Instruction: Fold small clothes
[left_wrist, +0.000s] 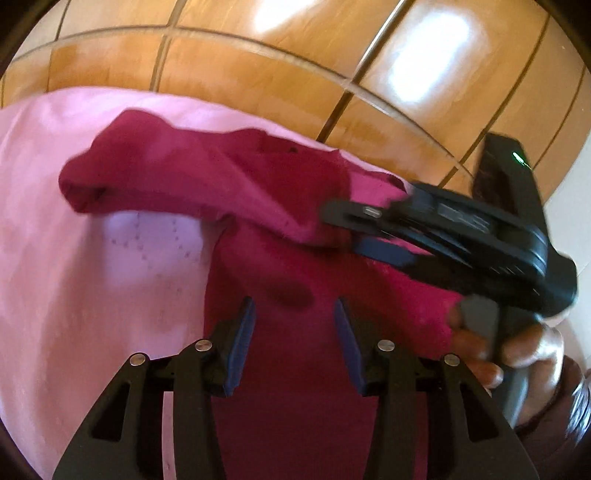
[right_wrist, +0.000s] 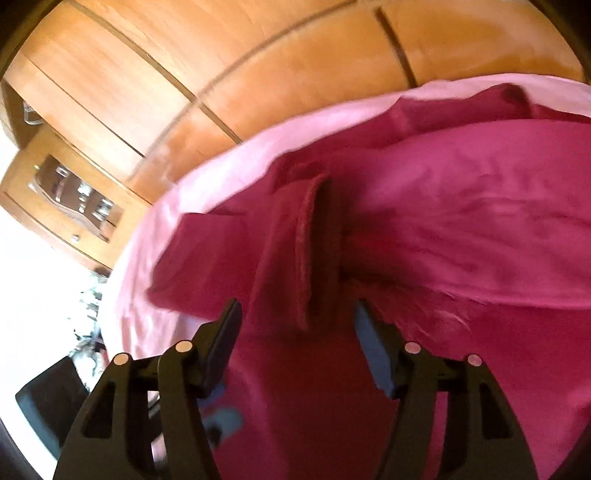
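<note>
A dark magenta garment lies crumpled on a pink sheet, one sleeve stretched out to the left. My left gripper hovers over the garment's body, open, its blue pads pressing on nothing. In the left wrist view my right gripper comes in from the right, held by a hand, at a raised fold of the cloth. The right wrist view shows that gripper open, with a hemmed fold of the garment standing up just ahead between the fingers, which do not press on it.
Beyond the sheet's far edge is a glossy wooden wardrobe front with panel seams. A wooden cabinet with a glass pane stands at the left in the right wrist view, with a dark object low beside the bed.
</note>
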